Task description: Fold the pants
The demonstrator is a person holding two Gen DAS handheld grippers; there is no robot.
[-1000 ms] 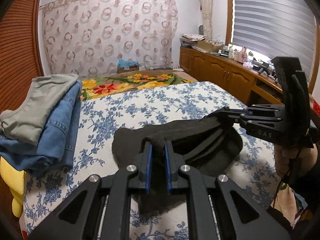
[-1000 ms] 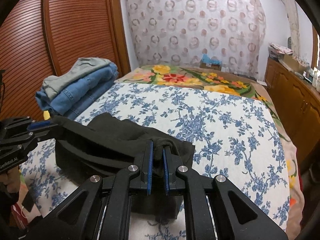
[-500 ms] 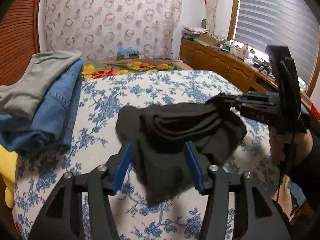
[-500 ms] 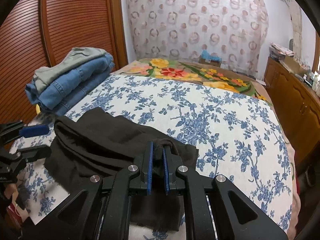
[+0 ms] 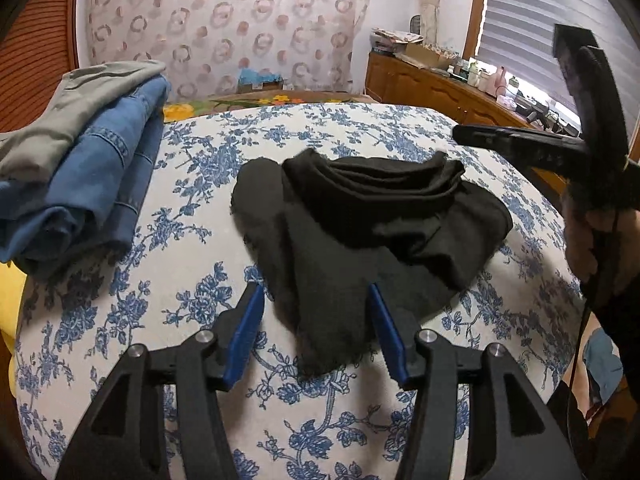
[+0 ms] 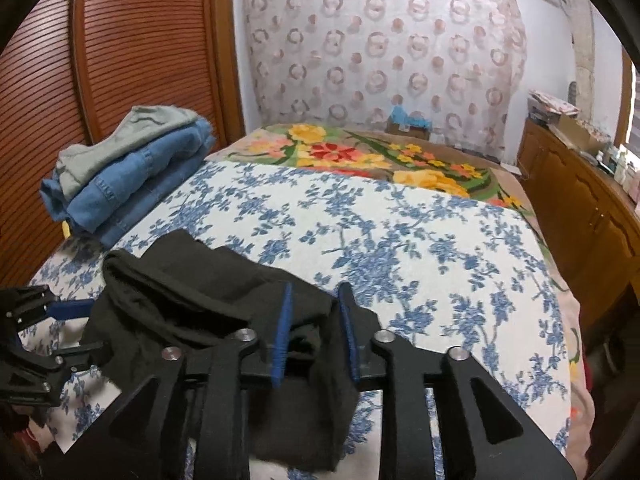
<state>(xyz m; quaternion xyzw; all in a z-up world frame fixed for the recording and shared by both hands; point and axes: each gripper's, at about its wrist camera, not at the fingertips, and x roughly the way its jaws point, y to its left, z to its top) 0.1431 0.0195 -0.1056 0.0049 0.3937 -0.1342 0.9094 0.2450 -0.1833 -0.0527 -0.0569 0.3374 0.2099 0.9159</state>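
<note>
Soft black fabric pants [image 5: 360, 232], bunched, are lying mid-bed on the blue-flowered white bedspread [image 5: 192, 184]. Left gripper [image 5: 316, 332] spread clear; right gripper [image 6: 314, 340] is just parting (cloth between), releasing the fold.

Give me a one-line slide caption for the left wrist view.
Open left gripper straddling black pants bunched on the floral bedspread, folded jeans stacked alongside.

Matt black knit cloth pants [image 5: 372, 216] with a frayed, fuzzy hem lie on the smooth blue-flowered white cotton bed cover [image 5: 200, 184], beside folded blue denim jeans [image 5: 104, 168] and a ribbed, glossy reddish wooden wardrobe door [image 6: 120, 40]
</note>
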